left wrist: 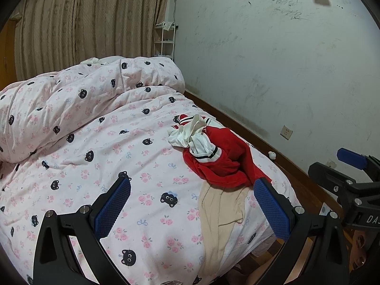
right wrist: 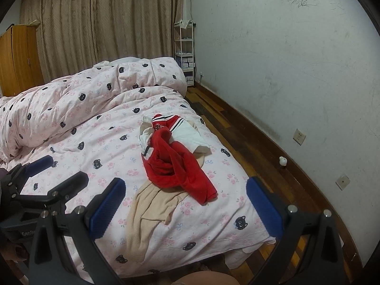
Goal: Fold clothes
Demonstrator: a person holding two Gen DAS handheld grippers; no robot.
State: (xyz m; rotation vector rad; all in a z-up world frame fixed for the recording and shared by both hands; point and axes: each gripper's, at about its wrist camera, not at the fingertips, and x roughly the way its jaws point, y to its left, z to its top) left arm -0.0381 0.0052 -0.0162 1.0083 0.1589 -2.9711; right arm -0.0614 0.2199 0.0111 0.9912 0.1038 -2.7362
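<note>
Closest to the cameras, both grippers up over the foot of the bed, no contact w/ any cloth. Left gripper [left wrist: 192, 204]: blue pads far apart, nothing between; probably spread so as to take a wide bite of fabric. Right gripper [right wrist: 185, 204]: same, pads wide, nothing held. Side by side, each visible at the edge of the other's view, prob. to work the same garment together.

Just beyond, beige garment [right wrist: 147, 213] flat on the bedsheet [right wrist: 99, 147], hanging partly over the bed edge; likely the easier one to begin with, since already spread. On its far end, touching, red-and-white garment [right wrist: 175, 161] in a crumpled heap, sleeves tangled, not yet folded. Needs shaking out first, by judgement.

Farther, rolled duvet [left wrist: 71, 99] pushed toward the head end, apparently to leave flat room for folding. Behind, curtain [right wrist: 106, 19] and white shelf [right wrist: 184, 42] by the wall.
</note>
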